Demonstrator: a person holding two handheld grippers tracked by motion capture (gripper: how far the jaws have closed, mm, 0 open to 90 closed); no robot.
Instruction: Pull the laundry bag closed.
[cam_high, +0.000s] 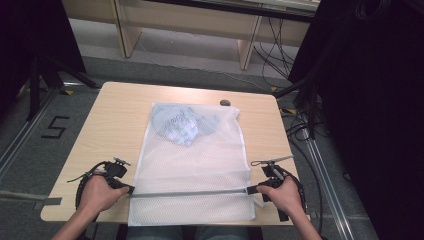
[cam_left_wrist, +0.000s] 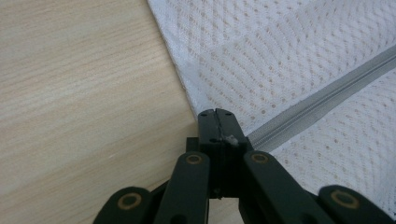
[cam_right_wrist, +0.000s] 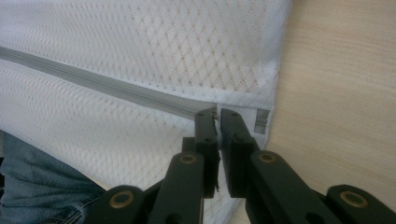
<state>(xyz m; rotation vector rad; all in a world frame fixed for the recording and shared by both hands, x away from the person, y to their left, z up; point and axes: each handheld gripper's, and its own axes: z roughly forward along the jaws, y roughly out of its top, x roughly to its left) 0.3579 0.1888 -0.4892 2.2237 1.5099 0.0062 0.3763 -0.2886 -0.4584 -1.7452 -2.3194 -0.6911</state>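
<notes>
High view: white mesh zip-up laundry bag (cam_high: 192, 165) flat on light wooden table (cam_high: 110, 125), crumpled pale-blue garment (cam_high: 182, 125) inside far end. Left gripper (cam_high: 129, 189), right gripper (cam_high: 251, 190) both clamped shut on grey zipper (cam_high: 190, 193) ends. Light, limp, snag-prone; grip zipper tape, not netting.

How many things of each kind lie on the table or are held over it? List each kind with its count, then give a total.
White mesh laundry bag: 1
Folded light-blue garment inside the bag: 1
Small dark round object by the table's far edge: 1
Hand-held grippers, left gripper and right gripper: 2
Total: 5
</notes>
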